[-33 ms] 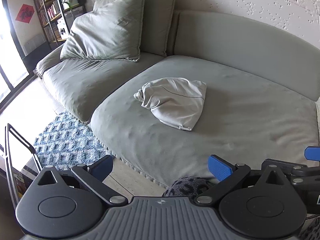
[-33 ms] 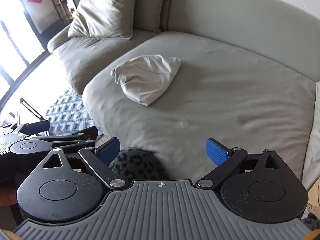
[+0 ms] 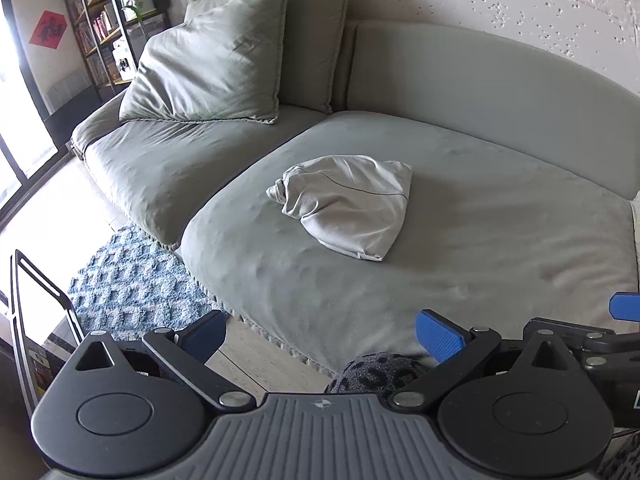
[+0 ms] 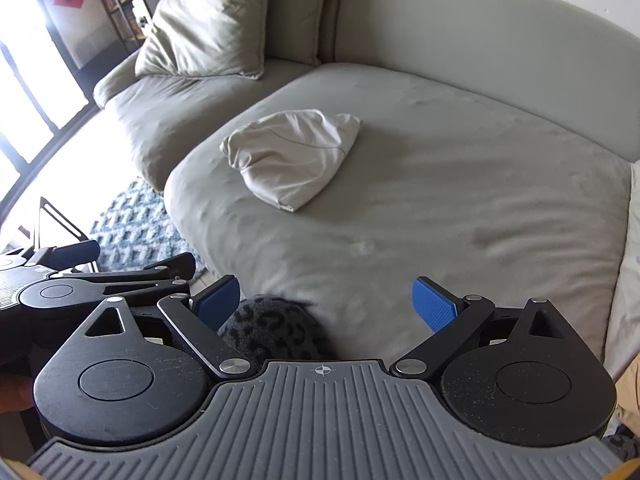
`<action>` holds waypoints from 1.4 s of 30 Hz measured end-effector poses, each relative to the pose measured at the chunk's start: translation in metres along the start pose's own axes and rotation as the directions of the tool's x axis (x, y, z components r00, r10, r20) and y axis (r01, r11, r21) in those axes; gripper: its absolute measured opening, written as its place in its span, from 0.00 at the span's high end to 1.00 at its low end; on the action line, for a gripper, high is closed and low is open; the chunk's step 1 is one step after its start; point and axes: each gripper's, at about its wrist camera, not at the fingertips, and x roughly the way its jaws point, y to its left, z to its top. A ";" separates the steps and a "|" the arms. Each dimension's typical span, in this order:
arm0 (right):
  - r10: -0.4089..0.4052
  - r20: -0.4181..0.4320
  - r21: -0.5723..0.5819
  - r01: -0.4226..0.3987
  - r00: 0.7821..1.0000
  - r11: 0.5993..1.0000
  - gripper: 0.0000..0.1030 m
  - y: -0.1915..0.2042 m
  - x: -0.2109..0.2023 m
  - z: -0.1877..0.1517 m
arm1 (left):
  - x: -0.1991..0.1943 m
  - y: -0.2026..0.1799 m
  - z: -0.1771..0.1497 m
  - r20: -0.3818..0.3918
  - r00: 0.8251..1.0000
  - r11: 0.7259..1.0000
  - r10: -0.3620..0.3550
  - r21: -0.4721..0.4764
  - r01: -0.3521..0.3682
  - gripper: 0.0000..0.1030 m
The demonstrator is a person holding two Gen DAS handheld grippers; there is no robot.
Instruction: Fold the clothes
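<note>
Mid-frame on the grey sofa (image 3: 480, 240) lies a bundled pale garment (image 3: 348, 204). Cushions (image 3: 208, 68) and a bookshelf (image 3: 104, 20) fill the upper left. Both tools, left tool (image 3: 320, 336) and right tool (image 4: 326, 304), gape empty.

A pale grey garment (image 3: 346, 204) lies bunched in a rumpled, roughly triangular bundle on the sofa seat cushion (image 3: 480, 240), its knotted, twisted end pointing toward 9 o'clock, a thin dark seam line curving across its top.

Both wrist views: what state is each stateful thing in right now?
Left hand-held gripper: open, holding nothing.
Right hand-held gripper: open, holding nothing.
Pale garment: bunched up, unfolded, lying on the sofa seat.
Cushions: leaning against the backrest.
</note>
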 end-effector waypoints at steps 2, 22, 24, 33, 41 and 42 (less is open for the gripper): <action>0.006 -0.002 0.015 -0.006 1.000 1.000 0.06 -0.003 0.000 -0.002 | 0.000 0.003 0.000 -0.001 1.000 1.000 -0.002 -0.003 0.002 0.01; 0.013 -0.010 0.046 -0.012 1.000 0.999 0.06 -0.008 0.001 -0.003 | 0.000 -0.009 0.004 -0.001 1.000 1.000 0.010 0.024 -0.010 0.02; 0.012 -0.015 0.049 -0.011 1.000 0.999 0.06 -0.009 0.002 -0.004 | 0.002 -0.009 0.002 -0.005 1.000 1.000 0.006 0.025 -0.006 0.02; 0.001 -0.018 0.056 0.000 1.000 0.998 0.06 -0.013 0.000 -0.008 | 0.001 -0.014 0.000 0.001 1.000 0.999 -0.001 0.032 0.001 0.03; -0.001 -0.024 0.051 0.002 1.000 0.999 0.06 -0.011 0.004 -0.007 | 0.005 -0.011 0.000 -0.007 1.000 1.000 -0.003 0.025 0.004 0.03; 0.000 -0.025 0.052 0.001 1.000 0.999 0.06 -0.011 0.004 -0.007 | 0.006 -0.011 0.000 -0.009 1.000 1.000 -0.003 0.025 0.004 0.03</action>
